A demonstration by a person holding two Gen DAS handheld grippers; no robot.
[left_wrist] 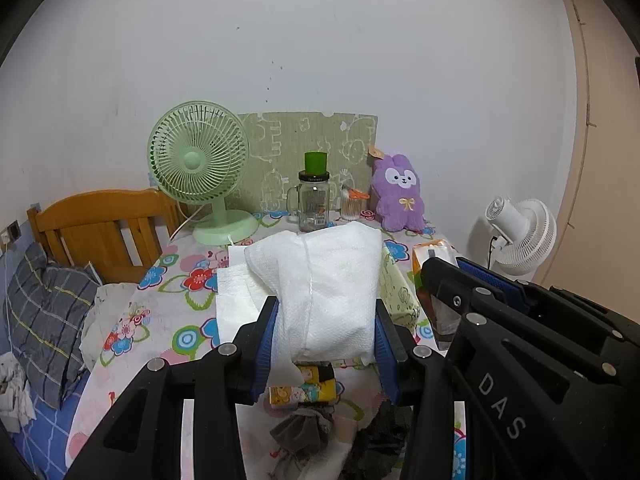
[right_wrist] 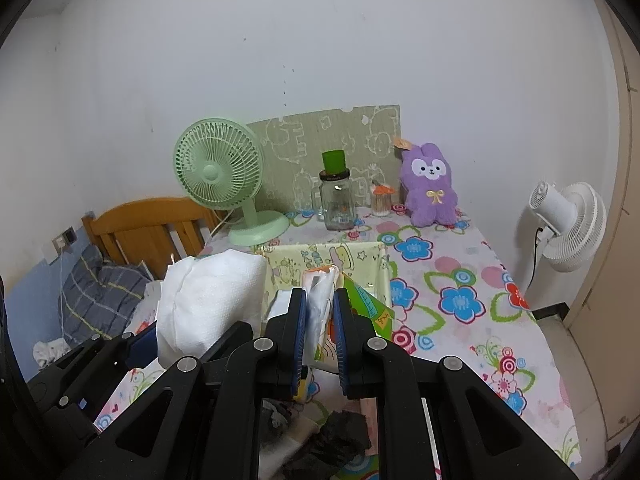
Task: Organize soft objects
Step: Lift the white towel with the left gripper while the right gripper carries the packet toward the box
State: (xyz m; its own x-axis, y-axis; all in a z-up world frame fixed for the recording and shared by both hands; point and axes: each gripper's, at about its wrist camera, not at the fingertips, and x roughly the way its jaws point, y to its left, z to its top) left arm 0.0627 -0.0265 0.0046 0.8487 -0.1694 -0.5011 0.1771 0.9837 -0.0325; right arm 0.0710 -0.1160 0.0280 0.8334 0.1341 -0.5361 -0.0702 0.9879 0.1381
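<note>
Left gripper (left_wrist: 326, 344): blue-padded fingers (left_wrist: 267, 344) pinching a bulky white soft pack of textured tissue (left_wrist: 324, 284), one pad on each side, pack bulging above them. It's held clear of the table (right_wrist: 480, 300) with the flowered cloth, above the near end. In the right wrist view the same pack shows at left, next to the right gripper.

Right gripper (right_wrist: 320, 328): fingers (right_wrist: 298, 332) squeezed nearly together on a thin tissue pack in clear film with an orange top (right_wrist: 320, 300). Pack stands upright between the pads, held up in front of the pale yellow-green cartoon-print fabric box (right_wrist: 376, 268) that sits mid-table. From the left wrist view, the right gripper (left_wrist: 430, 276) sits to the right, with the orange-topped pack at its tip.

Below the grippers on the near table edge: small yellow cartoon-print tissue packet (left_wrist: 302, 390), crumpled grey fabric (left_wrist: 300, 436), some dark fabric (right_wrist: 340, 440); flat white paper sheet (left_wrist: 232, 300) under the left pack.

Far end of the table, against the wall: light green desk fan (left_wrist: 200, 160), clear glass mug-jar with a green cup on top (left_wrist: 314, 200), small clear cup of cotton swabs (left_wrist: 352, 204), purple plush rabbit (left_wrist: 400, 192), green patterned board (left_wrist: 304, 140) behind them. White fan (right_wrist: 568, 224) on the floor at right. Wooden bed headboard (left_wrist: 100, 228) and grey plaid pillow (left_wrist: 44, 320) at left.
</note>
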